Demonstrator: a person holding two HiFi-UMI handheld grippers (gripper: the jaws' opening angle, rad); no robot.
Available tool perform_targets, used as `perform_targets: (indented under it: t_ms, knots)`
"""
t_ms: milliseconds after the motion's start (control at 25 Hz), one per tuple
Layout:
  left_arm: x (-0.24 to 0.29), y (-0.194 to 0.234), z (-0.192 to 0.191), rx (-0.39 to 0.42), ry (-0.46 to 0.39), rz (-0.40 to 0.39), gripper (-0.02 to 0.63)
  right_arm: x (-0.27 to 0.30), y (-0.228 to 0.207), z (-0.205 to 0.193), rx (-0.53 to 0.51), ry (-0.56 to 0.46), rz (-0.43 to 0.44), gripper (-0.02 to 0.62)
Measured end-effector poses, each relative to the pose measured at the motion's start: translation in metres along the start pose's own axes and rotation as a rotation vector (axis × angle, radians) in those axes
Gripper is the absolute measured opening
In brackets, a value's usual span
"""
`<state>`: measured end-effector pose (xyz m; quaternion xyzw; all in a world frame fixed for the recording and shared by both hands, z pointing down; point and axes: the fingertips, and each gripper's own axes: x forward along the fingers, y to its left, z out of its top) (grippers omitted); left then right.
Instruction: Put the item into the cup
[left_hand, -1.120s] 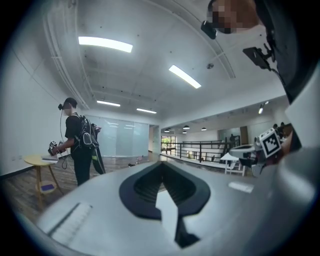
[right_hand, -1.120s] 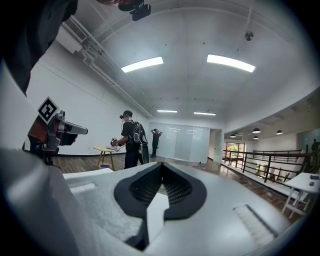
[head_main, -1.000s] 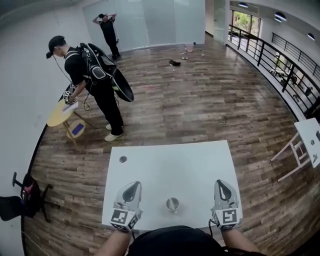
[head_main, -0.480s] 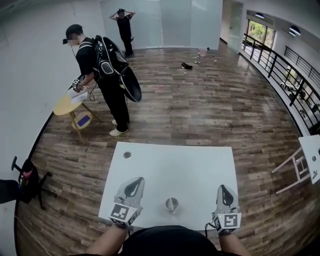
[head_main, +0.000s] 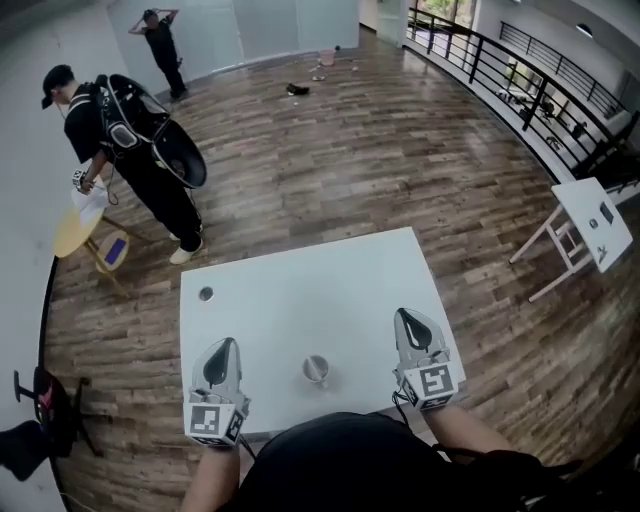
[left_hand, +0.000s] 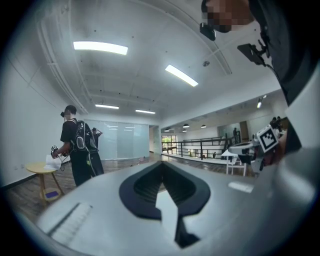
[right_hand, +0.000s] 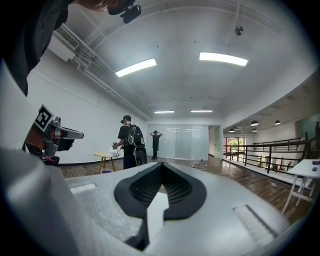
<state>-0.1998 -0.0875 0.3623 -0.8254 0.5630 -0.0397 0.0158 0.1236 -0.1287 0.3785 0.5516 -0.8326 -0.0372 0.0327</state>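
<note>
Looking down in the head view, the cup (head_main: 315, 368) stands on the white table (head_main: 330, 285) between the left gripper (head_main: 222, 347) and the right gripper (head_main: 409, 318), touching neither. A small round thing (head_main: 205, 294), possibly the item, lies well beyond the cup to its left. Whether the cup already holds anything cannot be told. The left gripper view shows jaws clenched on nothing, and the right gripper view shows the same. If that round thing is the item, the pickup has not begun.
</note>
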Motion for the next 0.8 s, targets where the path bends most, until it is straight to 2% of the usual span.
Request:
perform_targets:
  t_ms: [320, 800]
  knots:
    - [0.007, -0.002, 0.021, 0.029, -0.039, -0.028, 0.000, 0.011, 0.020, 0.008, 0.024, 0.014, 0.023, 0.000]
    - [-0.006, 0.014, 0.008, -0.007, -0.027, -0.011, 0.000, 0.015, 0.031, 0.017, 0.016, 0.003, 0.032, 0.000]
